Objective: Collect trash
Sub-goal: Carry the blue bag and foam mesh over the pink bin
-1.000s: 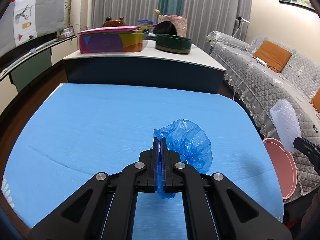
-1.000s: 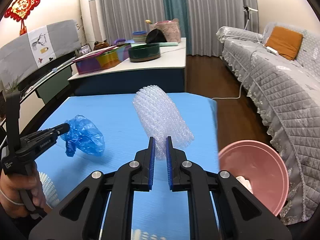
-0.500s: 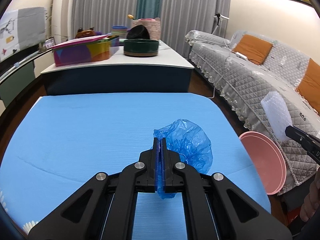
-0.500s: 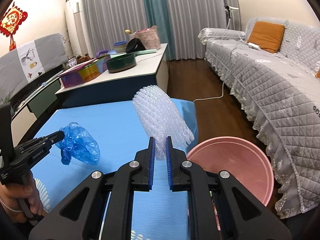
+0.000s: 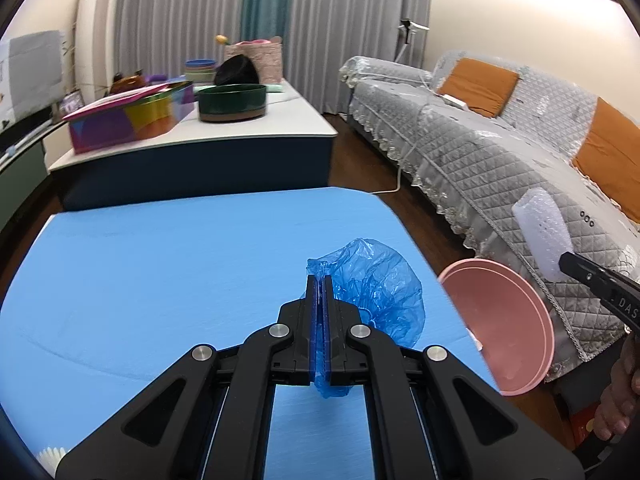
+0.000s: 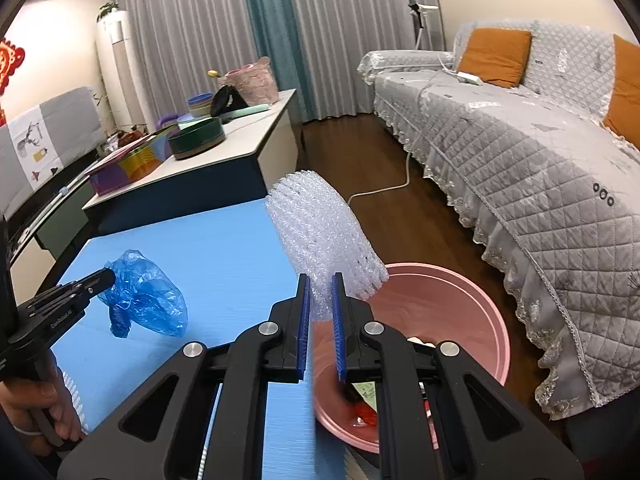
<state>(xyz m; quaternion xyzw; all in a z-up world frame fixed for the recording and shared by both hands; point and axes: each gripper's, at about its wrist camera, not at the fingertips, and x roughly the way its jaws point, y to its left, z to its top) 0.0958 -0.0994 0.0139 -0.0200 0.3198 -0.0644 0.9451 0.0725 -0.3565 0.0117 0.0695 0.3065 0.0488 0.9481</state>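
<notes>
Right wrist view: to the left of the pink basin, over the blue table, the left gripper pinches a crumpled blue plastic bag, its jaws pressed together on a fold so the rest hangs free, clear of the tabletop. The hand under it grips the handle low, the tool angled up and toward the basin. At the basin's near rim, the right gripper clamps a roll of bubble wrap by its lower end, jaws narrowly apart around it, the roll leaning up and outward above the bowl. Both pieces look carried high to be dropped in; scraps already lie in the basin's bottom. Right of the basin stands the grey quilted sofa.
</notes>
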